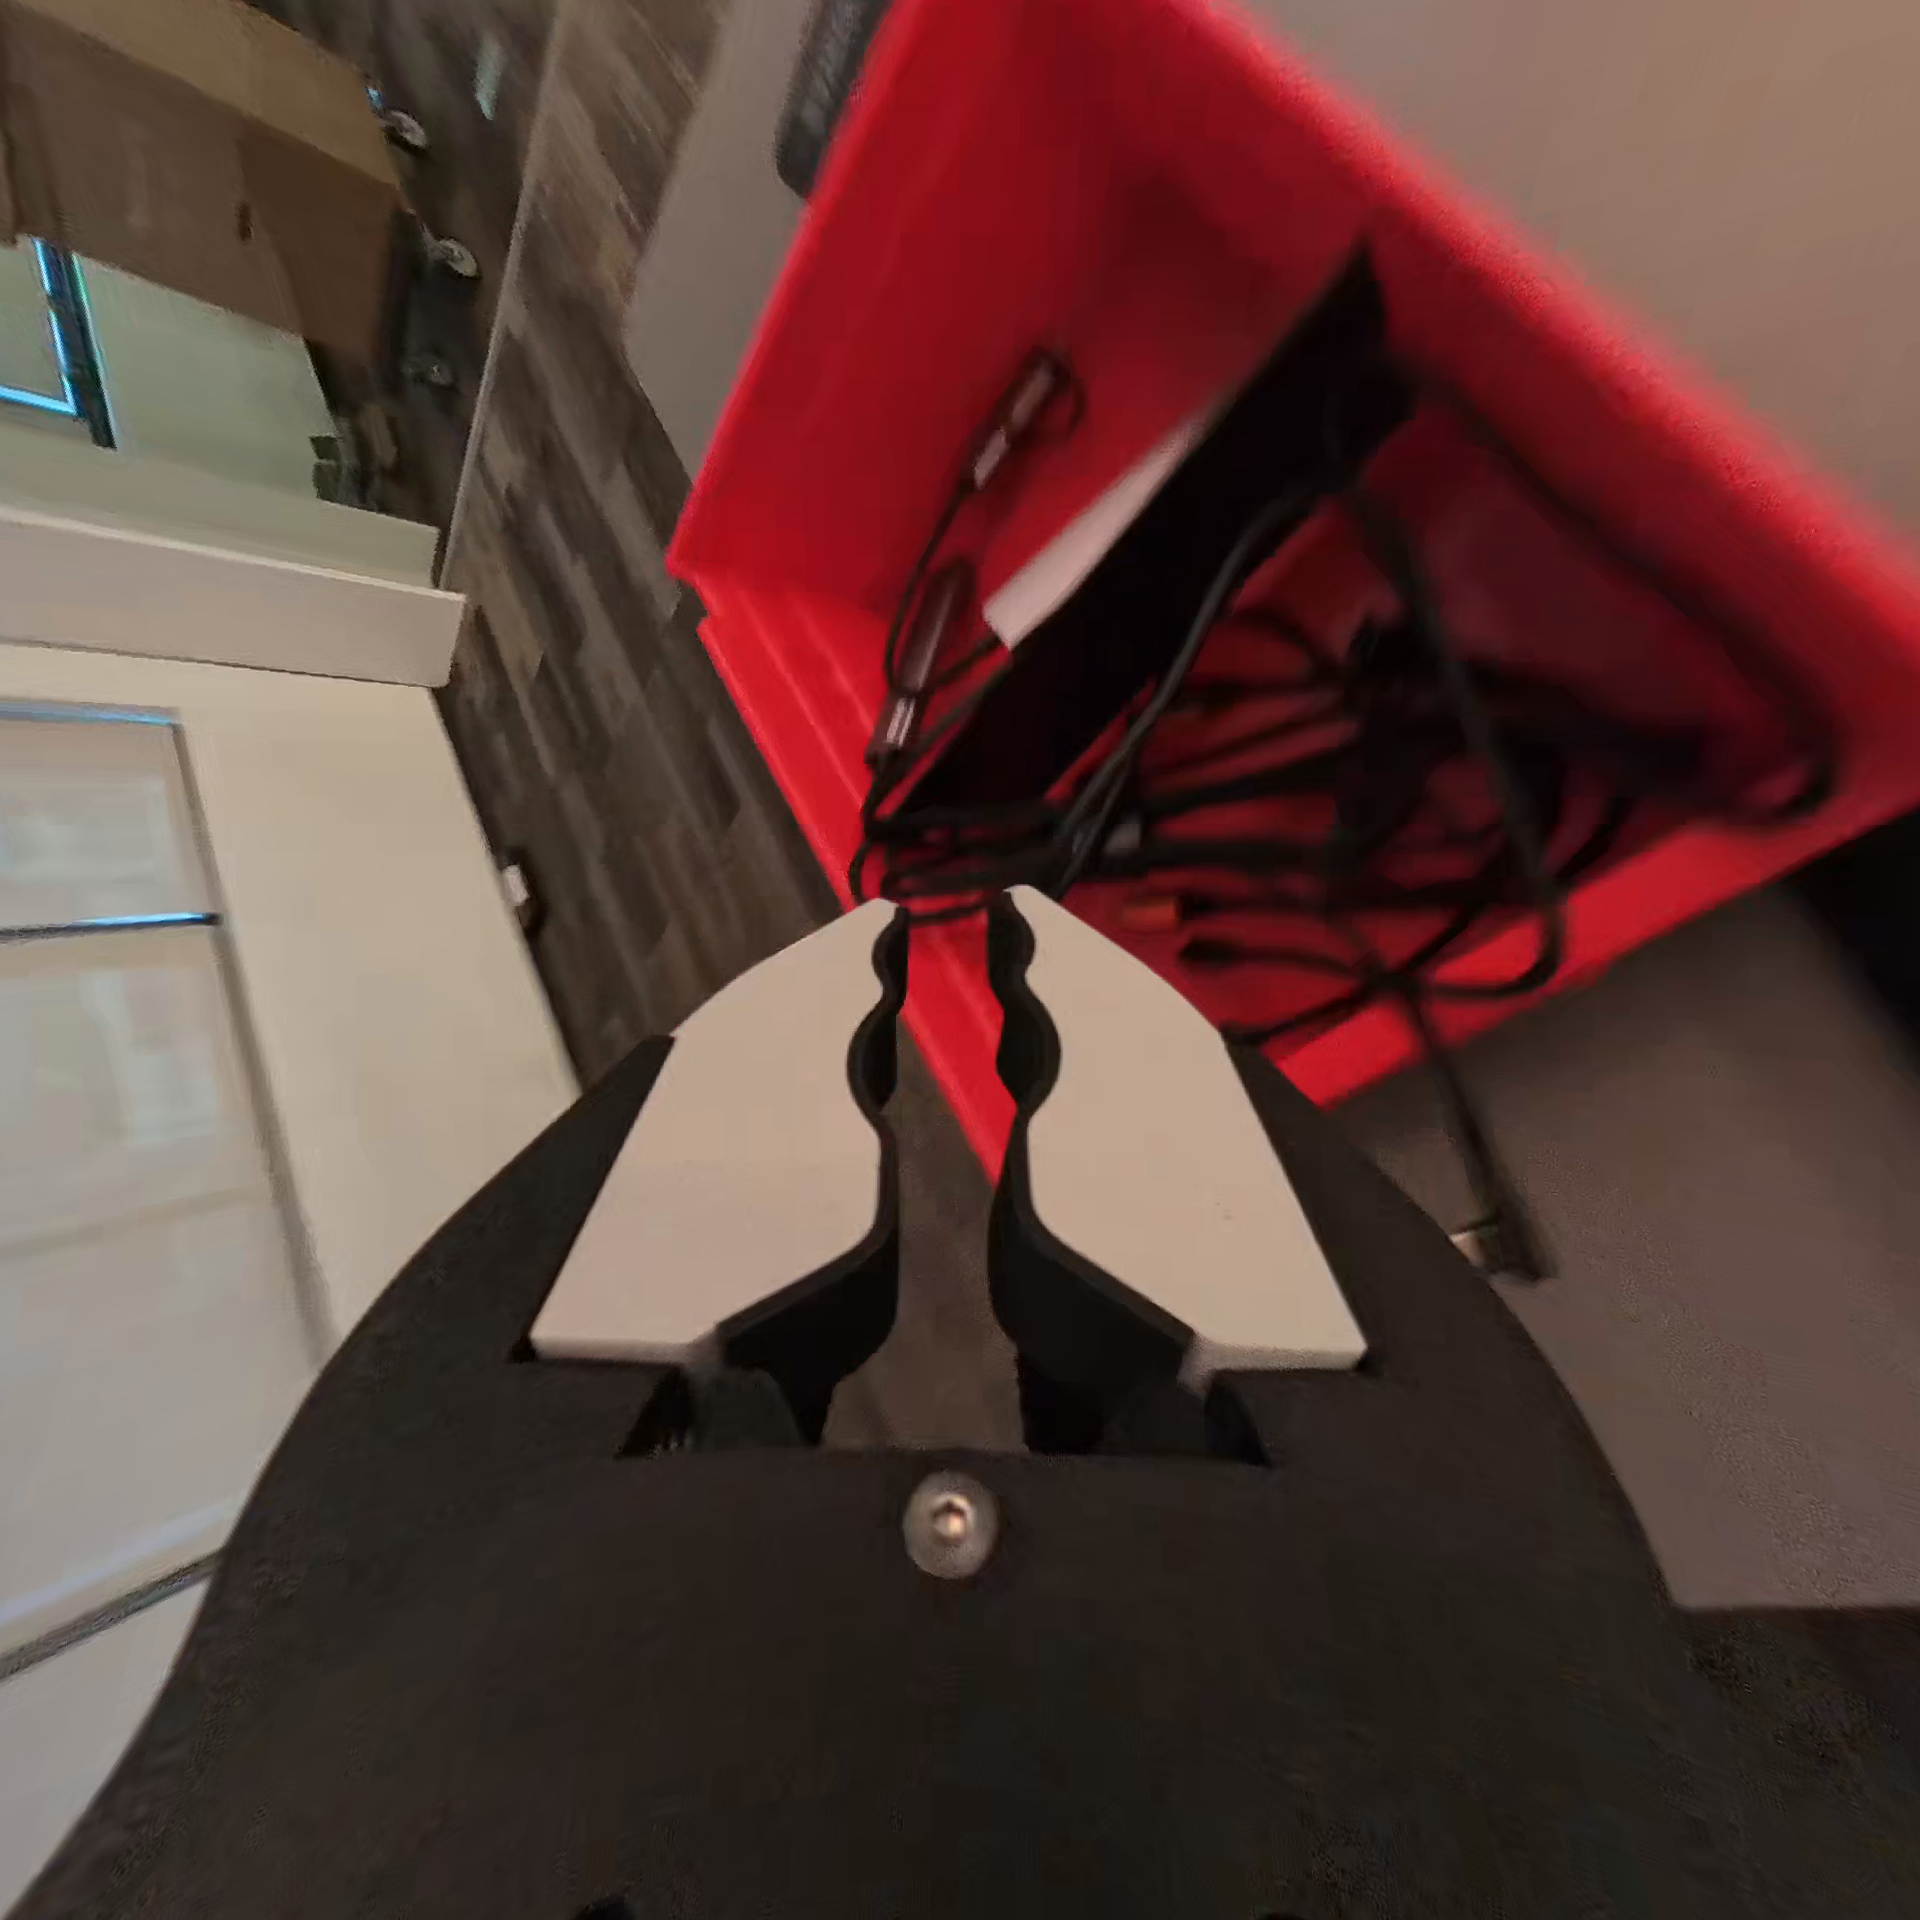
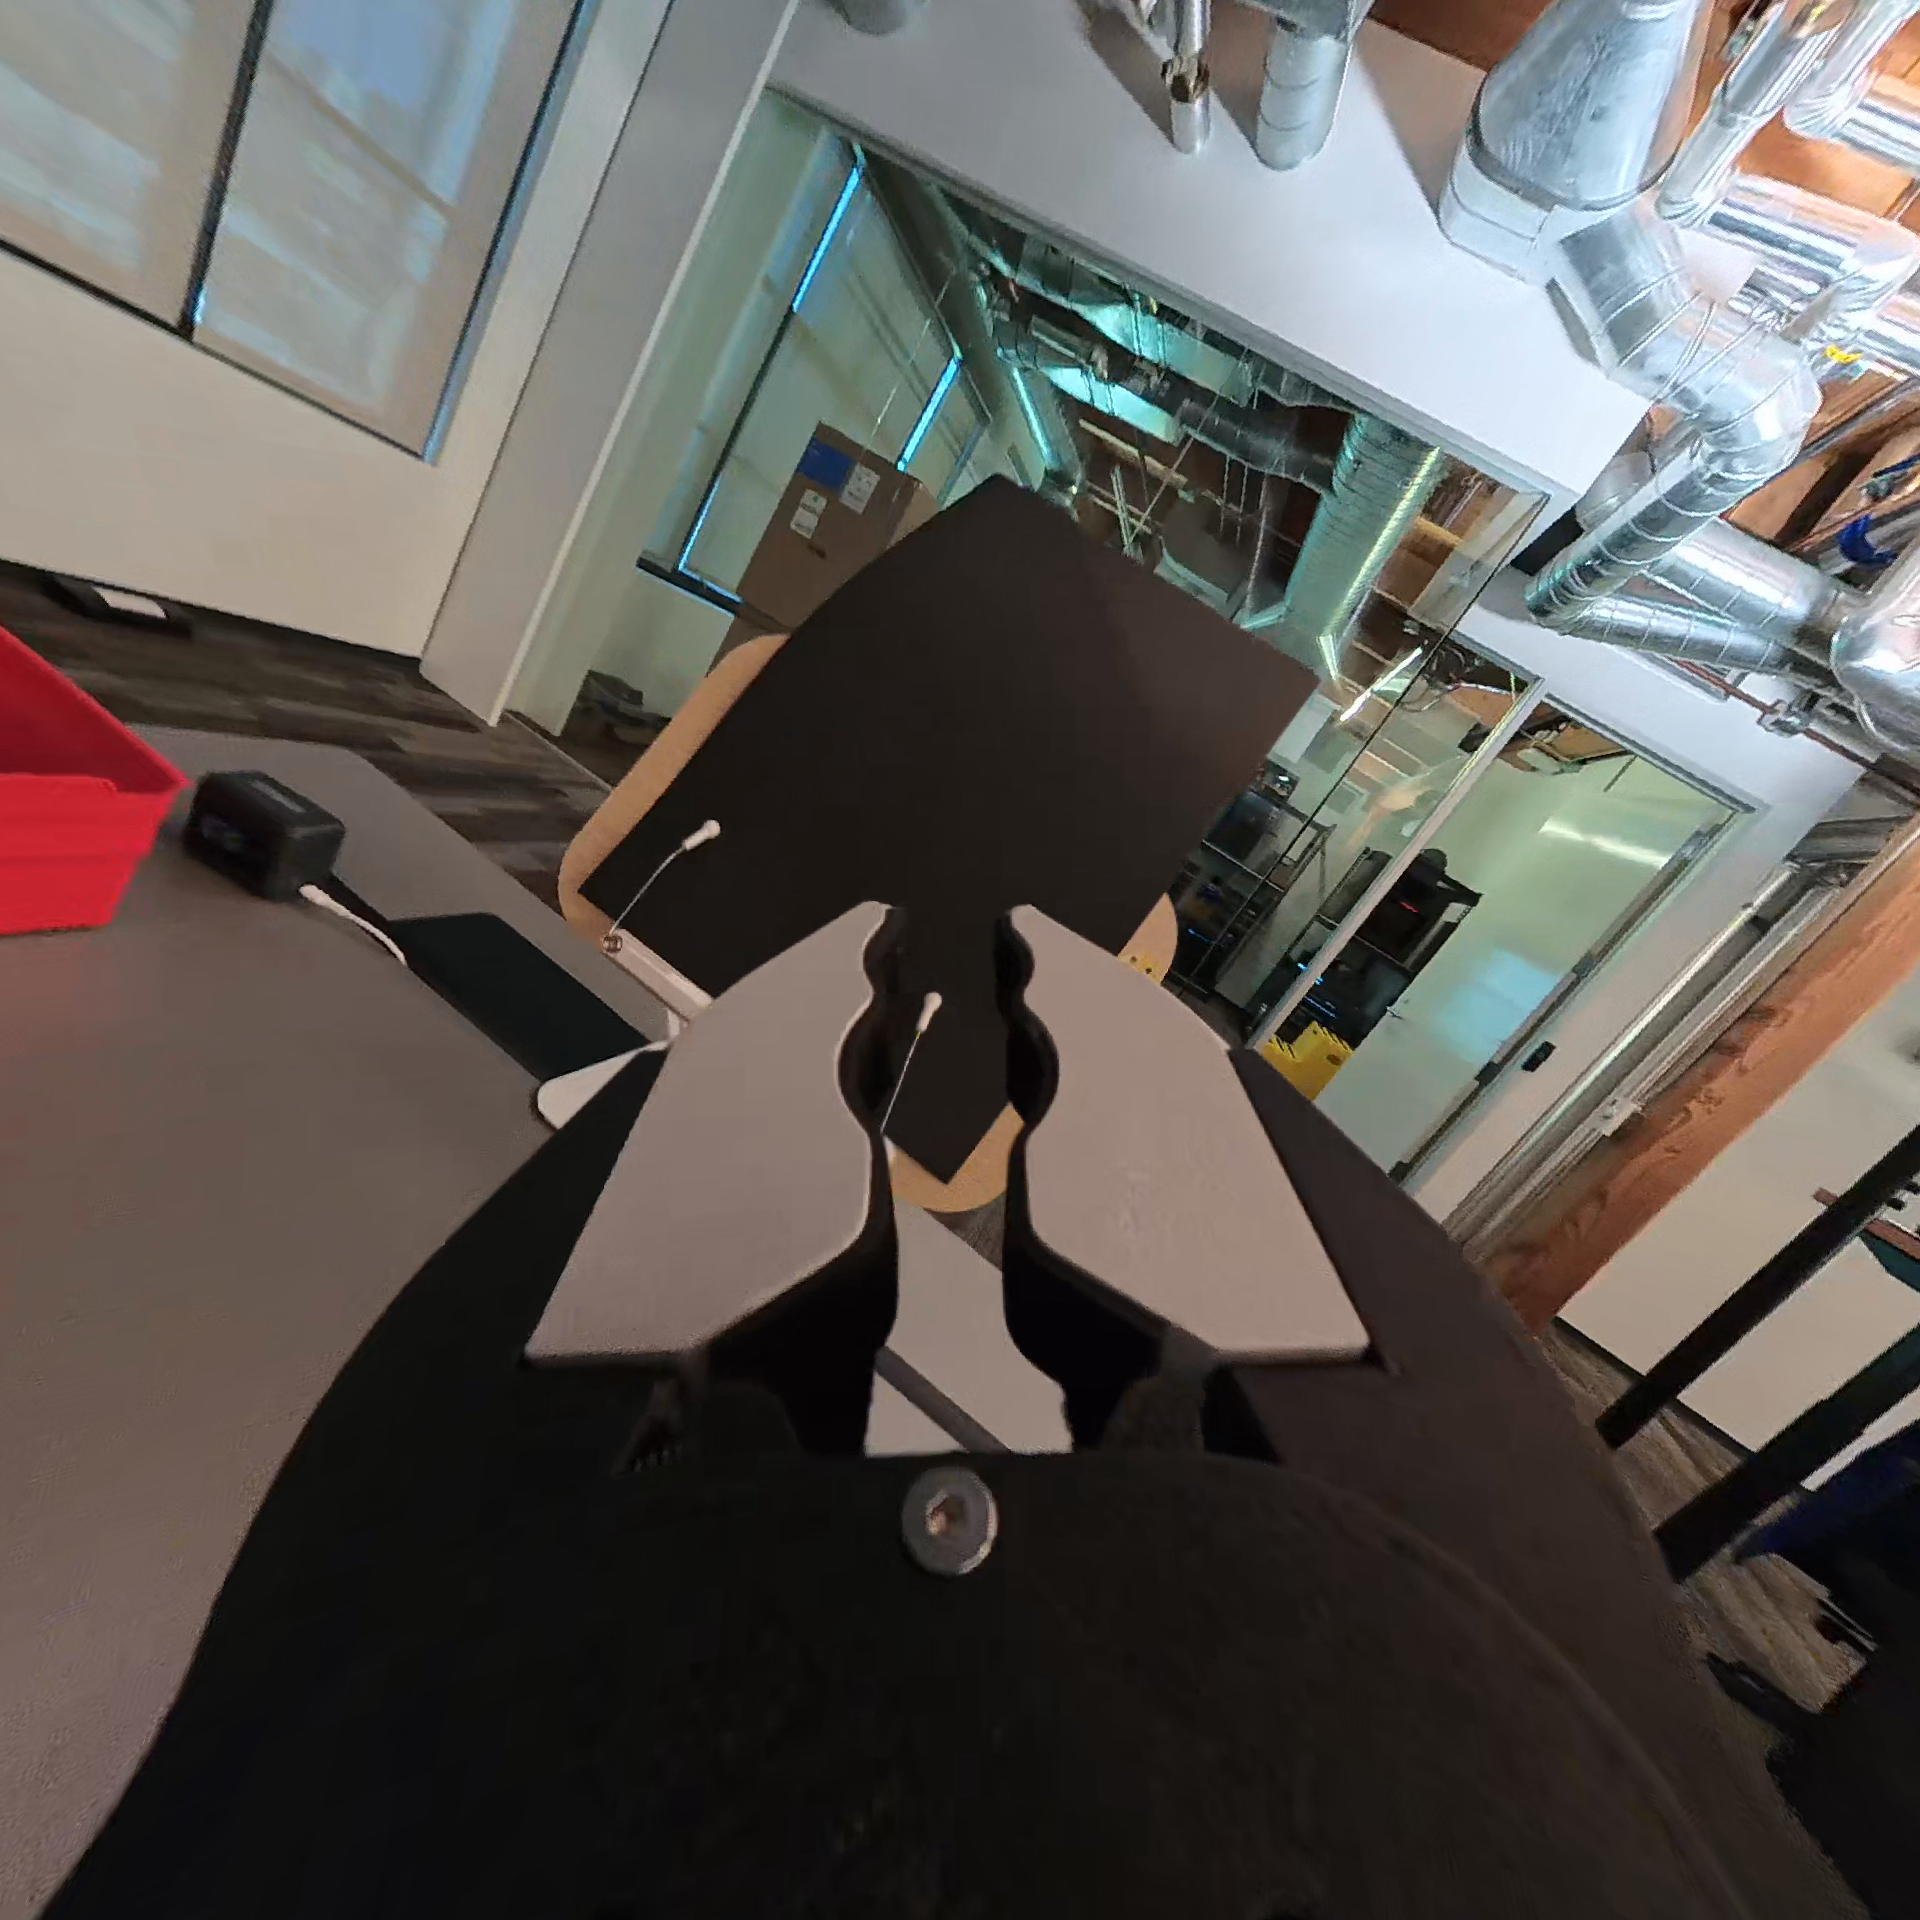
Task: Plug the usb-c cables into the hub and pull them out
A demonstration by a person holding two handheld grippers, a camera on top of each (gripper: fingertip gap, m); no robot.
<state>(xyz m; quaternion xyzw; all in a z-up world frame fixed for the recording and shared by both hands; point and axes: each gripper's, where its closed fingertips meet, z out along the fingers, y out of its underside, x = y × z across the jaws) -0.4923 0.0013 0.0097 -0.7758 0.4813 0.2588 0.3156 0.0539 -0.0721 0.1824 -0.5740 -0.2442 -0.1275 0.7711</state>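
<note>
In the left wrist view a red bin [image 1: 935, 260] holds a tangle of black cables [image 1: 1351, 810] and a flat black slab [image 1: 1195, 582]. One cable with a metal plug [image 1: 899, 717] lies along the slab's edge. My left gripper [image 1: 951, 914] hangs just before the bin's near rim. Its jaws stand a narrow gap apart with nothing between them. The view is blurred. My right gripper [image 2: 948, 920] is raised above the grey table [image 2: 208, 1143], jaws also narrowly apart and empty. A small black box [image 2: 265, 831] with a white cable [image 2: 358, 920] sits next to the red bin [image 2: 62, 831].
A black cable end with a metal plug [image 1: 1486, 1242] lies on the table outside the bin. A black-backed chair [image 2: 956, 748] with white-tipped levers [image 2: 665, 873] stands beyond the table's far edge. Glass walls and ceiling ducts lie behind. My hands' fingertips stand some 55 cm from each other.
</note>
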